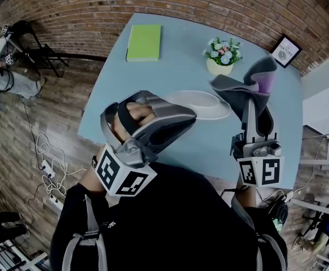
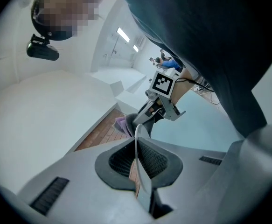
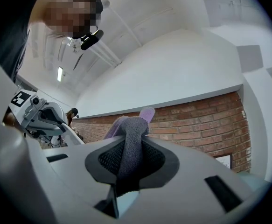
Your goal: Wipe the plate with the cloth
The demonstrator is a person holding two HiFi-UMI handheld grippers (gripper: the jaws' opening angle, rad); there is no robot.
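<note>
Counter [image 1: 170, 61]: pale blue, brick wall behind.
Plate [image 1: 206, 105]: white, stiff, likely slick and breakable; over the counter, rim pinched between nearly closed left fingers [image 2: 158, 161].
Cloth [image 1: 249, 83]: soft, light, floppy; bunched in clamped right fingers [image 3: 152, 161], beside plate.
Hold: rim suits; press lightly.

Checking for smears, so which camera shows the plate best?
The head view: it shows most of the plate from above, its rim held in the left tongs. The left gripper view shows only its thin edge between the jaws. The right gripper view doesn't clearly show it.
</note>
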